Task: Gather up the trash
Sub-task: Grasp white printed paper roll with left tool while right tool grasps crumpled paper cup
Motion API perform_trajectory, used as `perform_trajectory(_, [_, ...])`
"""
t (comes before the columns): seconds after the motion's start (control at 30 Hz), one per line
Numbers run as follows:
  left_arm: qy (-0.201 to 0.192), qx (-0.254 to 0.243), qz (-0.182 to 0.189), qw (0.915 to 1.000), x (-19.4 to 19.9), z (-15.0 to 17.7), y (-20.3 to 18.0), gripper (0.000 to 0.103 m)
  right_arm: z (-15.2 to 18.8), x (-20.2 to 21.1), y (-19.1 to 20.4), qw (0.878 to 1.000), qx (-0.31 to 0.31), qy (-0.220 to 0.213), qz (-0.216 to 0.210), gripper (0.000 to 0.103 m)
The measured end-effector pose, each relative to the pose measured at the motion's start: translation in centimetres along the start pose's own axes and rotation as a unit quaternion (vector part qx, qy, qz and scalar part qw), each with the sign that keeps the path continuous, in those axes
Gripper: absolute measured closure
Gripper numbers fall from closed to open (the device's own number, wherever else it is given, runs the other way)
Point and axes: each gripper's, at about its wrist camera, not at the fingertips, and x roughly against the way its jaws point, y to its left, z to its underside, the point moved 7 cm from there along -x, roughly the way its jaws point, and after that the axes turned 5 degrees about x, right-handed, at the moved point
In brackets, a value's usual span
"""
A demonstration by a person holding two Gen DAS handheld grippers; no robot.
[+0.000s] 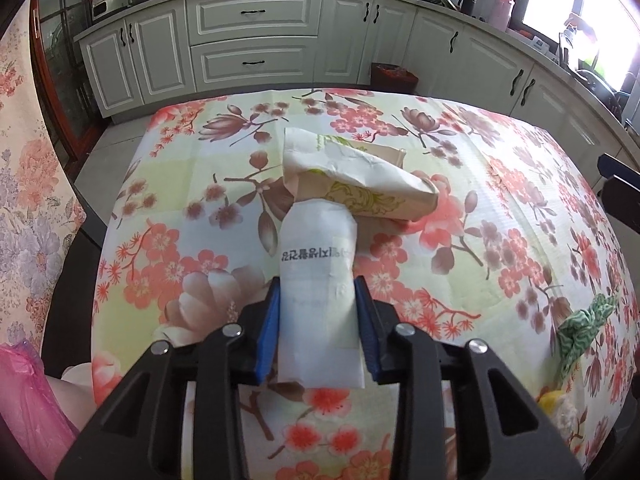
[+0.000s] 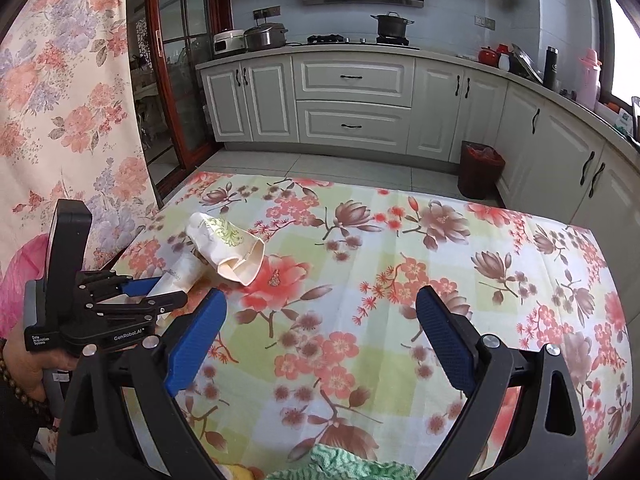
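Observation:
My left gripper (image 1: 318,286) is shut on a white paper wrapper (image 1: 316,240) with black print; both blue pads press its sides. The wrapper's far end touches a crushed paper cup (image 1: 360,176) with a green-yellow pattern, lying on its side on the floral tablecloth (image 1: 192,208). In the right wrist view the same cup (image 2: 228,248) and wrapper (image 2: 180,276) lie at the left, with the left gripper (image 2: 160,294) around the wrapper and a hand below it. My right gripper (image 2: 320,296) hangs open over the cloth with nothing between its fingers.
A green patterned scrap (image 1: 584,324) lies near the table's right edge, also at the bottom (image 2: 352,468). Something yellow (image 1: 550,400) sits beside it. A pink plastic bag (image 1: 24,392) hangs at the left. A dark red bin (image 2: 480,168) stands by the white cabinets.

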Motion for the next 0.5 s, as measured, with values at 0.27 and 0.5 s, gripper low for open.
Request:
perform_trajectory(0.27, [-0.037,0.008,-0.023,0.9990,4.0,-0.6,1.7,0.069,-2.6,-3.9,3.4,0.999,0.041,0.015,-0.030,0.013])
perform_trajectory(0.5, [-0.065,0.020,-0.034,0.9971,7.6,-1.2,3.5,0.069,-3.5,-8.0,7.2,0.990,0.117,0.048,-0.066,0.013])
